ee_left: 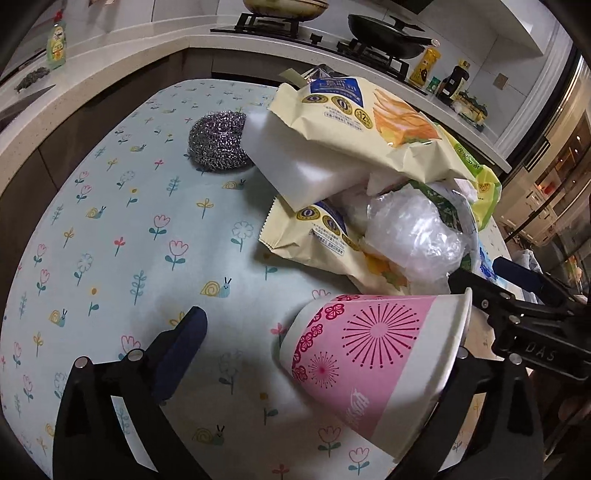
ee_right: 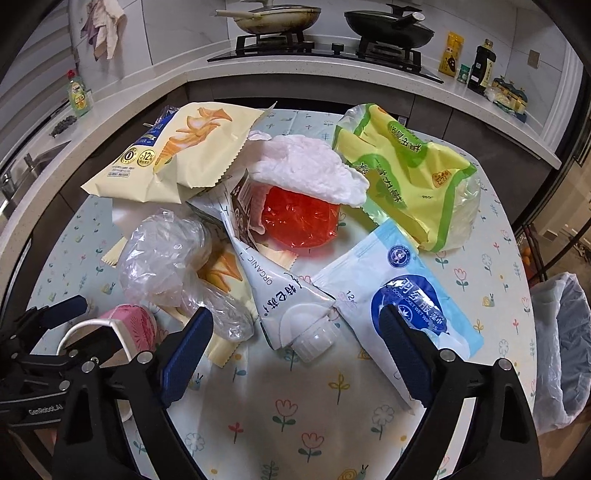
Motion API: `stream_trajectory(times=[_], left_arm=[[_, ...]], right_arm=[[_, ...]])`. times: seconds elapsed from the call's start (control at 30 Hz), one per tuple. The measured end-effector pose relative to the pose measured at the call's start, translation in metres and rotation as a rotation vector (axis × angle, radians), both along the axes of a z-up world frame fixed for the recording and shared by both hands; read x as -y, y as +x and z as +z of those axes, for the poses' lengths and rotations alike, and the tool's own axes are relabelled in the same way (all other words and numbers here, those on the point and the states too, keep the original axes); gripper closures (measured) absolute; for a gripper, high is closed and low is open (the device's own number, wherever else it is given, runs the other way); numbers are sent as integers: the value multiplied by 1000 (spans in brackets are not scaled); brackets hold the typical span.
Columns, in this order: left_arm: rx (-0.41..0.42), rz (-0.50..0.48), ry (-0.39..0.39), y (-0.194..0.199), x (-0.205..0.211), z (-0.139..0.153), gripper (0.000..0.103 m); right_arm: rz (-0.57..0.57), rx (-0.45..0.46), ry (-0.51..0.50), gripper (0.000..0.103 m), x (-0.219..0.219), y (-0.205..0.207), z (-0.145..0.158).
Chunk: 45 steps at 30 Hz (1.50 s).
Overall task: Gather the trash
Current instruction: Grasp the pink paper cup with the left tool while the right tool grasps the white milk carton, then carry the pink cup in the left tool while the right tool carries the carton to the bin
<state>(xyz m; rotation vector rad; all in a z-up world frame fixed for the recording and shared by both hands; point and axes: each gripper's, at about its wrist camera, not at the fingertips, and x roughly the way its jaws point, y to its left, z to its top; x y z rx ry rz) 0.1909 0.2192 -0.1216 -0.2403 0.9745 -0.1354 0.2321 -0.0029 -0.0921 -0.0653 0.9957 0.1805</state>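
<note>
A heap of trash lies on the flowered tablecloth. In the left wrist view a pink paper cup lies on its side between my left gripper's wide-open fingers, with a yellow snack bag and clear plastic behind it. In the right wrist view my right gripper is open just above a white organic milk pouch with its cap toward me. A blue wet-wipes pack lies under the right finger. A red plastic piece, white tissue and green bag lie beyond.
A steel scourer sits left of the heap. A bin lined with a plastic bag stands off the table's right edge. The kitchen counter with stove and pans runs behind the table. The left gripper shows at the lower left of the right wrist view.
</note>
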Motion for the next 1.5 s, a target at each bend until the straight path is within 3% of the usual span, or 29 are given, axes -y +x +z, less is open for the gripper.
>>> stream_trajectory(times=[0.07,0.2,0.3,0.43,0.67,1.0,1.23,1.5], left_arm=[[-22,-22,-11,4,2,-6,8],[-44,-87,-63,6,13,-13,10],[-28,-140,-80,4,21,-10,28],[-29,-200,-67,-1,33,-6,55],[-6,-211,-51,-19,42,13,55],[66,-261,-15,-54,79,58,55],[128,-374,-3,-65,149,88,55],[156,-548,-11,-63,260,103,55]], right_arm=[[13,-4,20,24,0,3,-1],[47,-30,53,47,0,7,-6],[51,-27,68,59,7,5,-4],[54,-27,115,60,14,-2,0],[8,33,133,61,31,-26,22],[-122,140,154,62,90,-76,65],[-258,207,171,62,157,-114,83],[-485,238,165,62,261,-152,83]])
